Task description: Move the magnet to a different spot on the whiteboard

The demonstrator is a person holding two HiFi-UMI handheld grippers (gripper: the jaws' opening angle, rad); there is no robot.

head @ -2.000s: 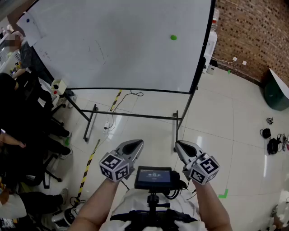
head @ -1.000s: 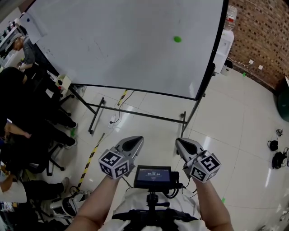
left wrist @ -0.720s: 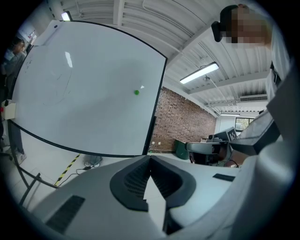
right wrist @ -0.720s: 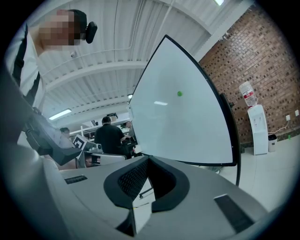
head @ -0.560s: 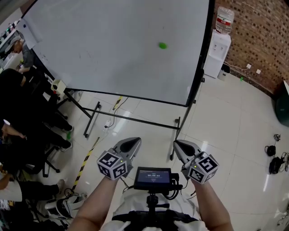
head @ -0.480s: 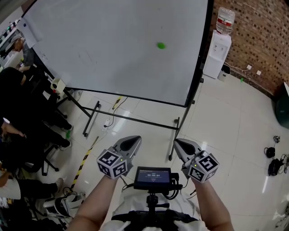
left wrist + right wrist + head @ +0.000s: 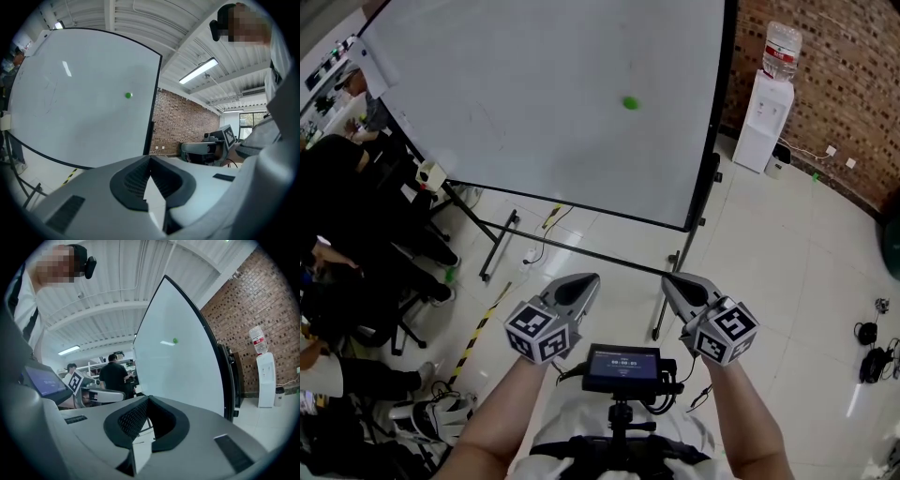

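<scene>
A small green magnet (image 7: pixel 630 103) sticks on the upper right part of the large whiteboard (image 7: pixel 516 84), which stands on a black wheeled frame. Both grippers are held low in front of the person's body, well short of the board and pointing at it. My left gripper (image 7: pixel 585 280) is shut with nothing in it, and my right gripper (image 7: pixel 673 279) is shut and empty too. In the left gripper view the magnet (image 7: pixel 128 95) shows far beyond the closed left gripper (image 7: pixel 150 158). In the right gripper view the magnet (image 7: pixel 175 340) sits high on the board, above the right gripper (image 7: pixel 149 399).
Black stand legs (image 7: pixel 502 246) and a crossbar reach out under the board. A water dispenser (image 7: pixel 767 111) stands by the brick wall (image 7: pixel 848 75) at the right. People sit at desks on the left (image 7: pixel 337 234). Yellow-black tape (image 7: pixel 483 337) and cables (image 7: pixel 868 361) lie on the tiled floor.
The whiteboard has come nearer and the magnet sits lower and further left in the head view. Both grippers kept their shut, side-by-side pose and rose slightly.
</scene>
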